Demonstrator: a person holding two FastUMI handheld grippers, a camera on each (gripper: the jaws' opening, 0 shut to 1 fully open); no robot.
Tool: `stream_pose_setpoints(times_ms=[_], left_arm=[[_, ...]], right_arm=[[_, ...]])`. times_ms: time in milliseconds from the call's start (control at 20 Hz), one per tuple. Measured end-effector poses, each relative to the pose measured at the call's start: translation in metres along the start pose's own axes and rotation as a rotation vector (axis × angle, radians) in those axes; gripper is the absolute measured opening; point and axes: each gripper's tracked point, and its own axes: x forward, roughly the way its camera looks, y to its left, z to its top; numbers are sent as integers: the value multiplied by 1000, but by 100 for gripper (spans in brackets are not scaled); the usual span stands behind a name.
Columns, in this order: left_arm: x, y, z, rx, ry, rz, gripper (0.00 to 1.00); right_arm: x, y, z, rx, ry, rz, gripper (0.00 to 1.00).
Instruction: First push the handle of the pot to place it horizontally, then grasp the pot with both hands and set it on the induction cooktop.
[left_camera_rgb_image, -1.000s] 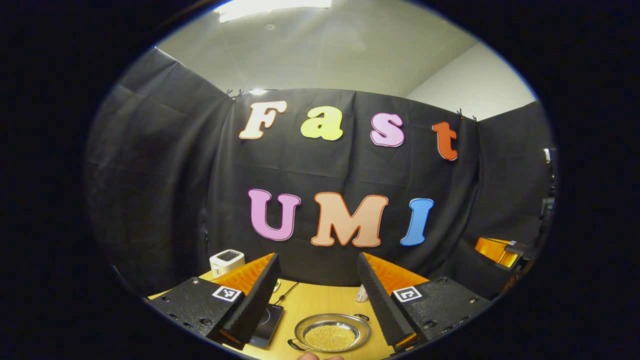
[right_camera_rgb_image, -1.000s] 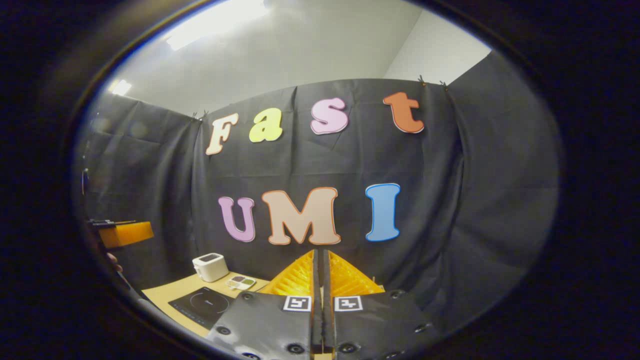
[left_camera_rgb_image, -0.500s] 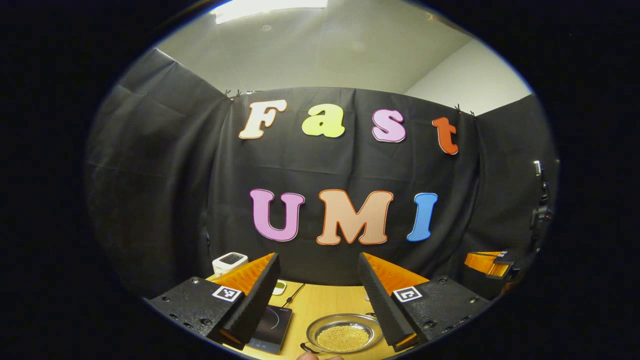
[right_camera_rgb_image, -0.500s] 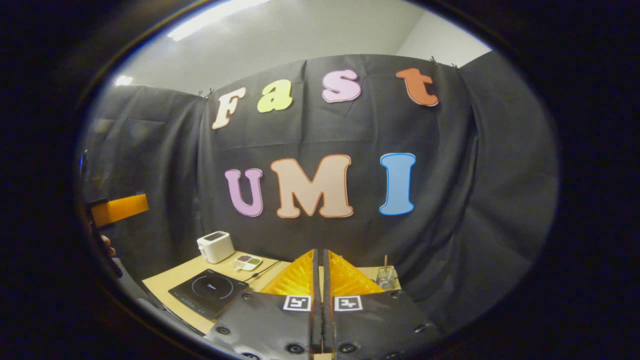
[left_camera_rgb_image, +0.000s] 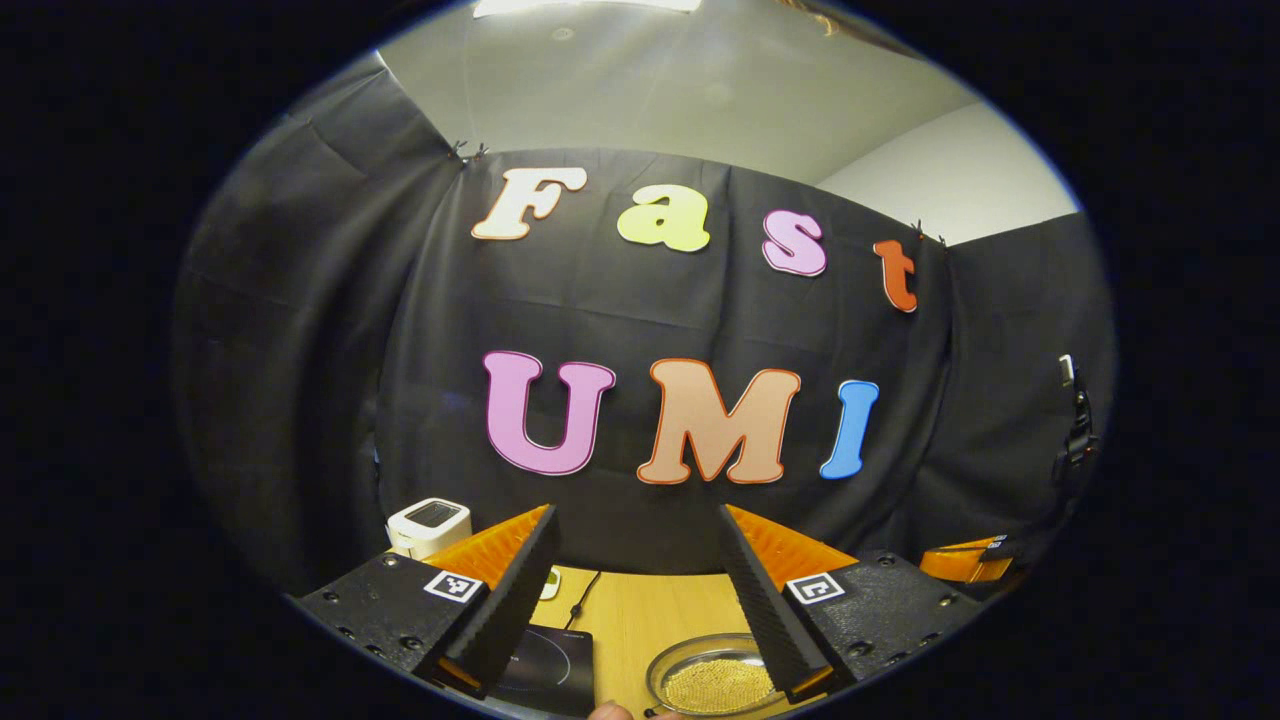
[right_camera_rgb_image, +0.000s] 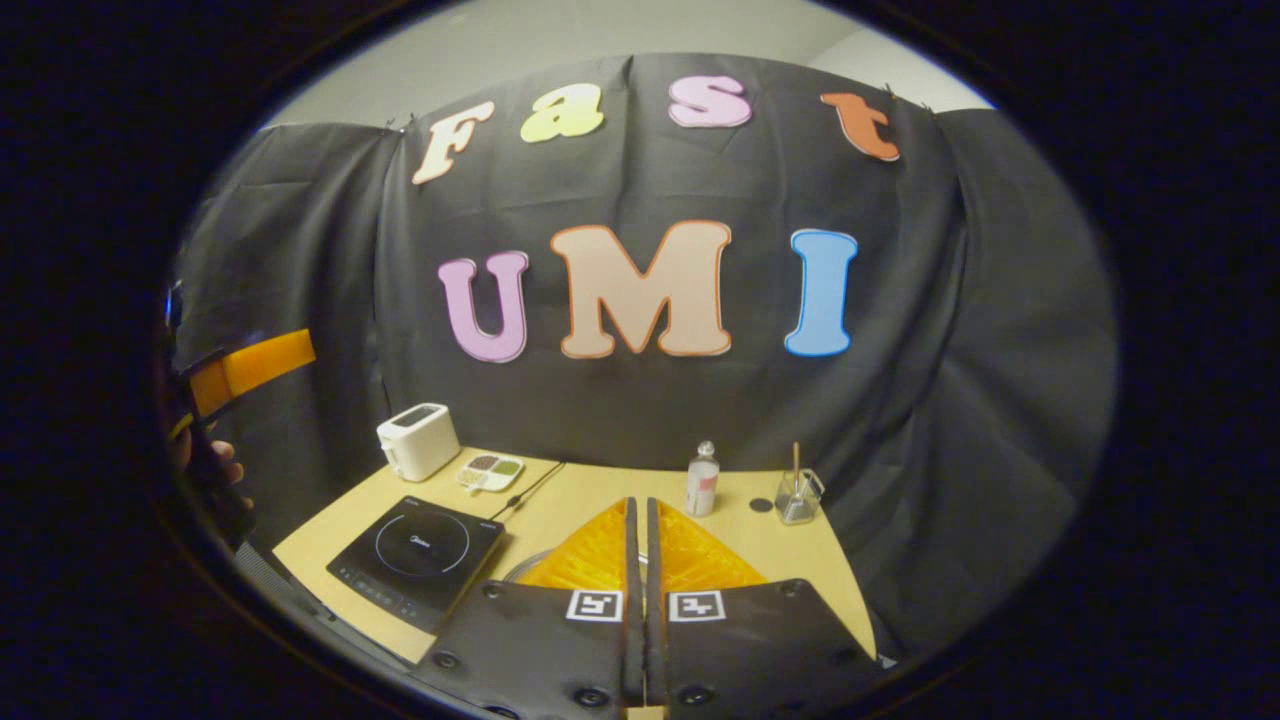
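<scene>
The pot (left_camera_rgb_image: 715, 680) sits low on the desk (left_camera_rgb_image: 640, 610) in the left gripper view, just right of the induction cooktop (left_camera_rgb_image: 545, 665) and partly behind that gripper's right finger. It looks like a shallow, wide metal pan with a bright rim, its bottom covered by small golden beads. Judged from this, it is stiff and fairly light but smooth and slippery, and the loose beads would roll or spill if it tips, so it wants a level lift with one hold on each side, at the small side handles or the rim; the handles are too hidden here to place. The left gripper (left_camera_rgb_image: 635, 560) hangs above the desk with its fingers spread wide and nothing between them. The right gripper (right_camera_rgb_image: 636, 550) has its fingers pressed together, empty, above the desk, with the cooktop (right_camera_rgb_image: 418, 560) to its left.
</scene>
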Motion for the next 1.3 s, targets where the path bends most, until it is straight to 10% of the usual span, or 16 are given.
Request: stream_pose_setpoints(times_ms=[600,1300], left_arm=[[39,56,-54,14,62,-42,91],[34,117,-82,3,109,37,95]], right_arm=[[22,82,-197,109,510,3,3],[28,121,-301,148,812,19,3]])
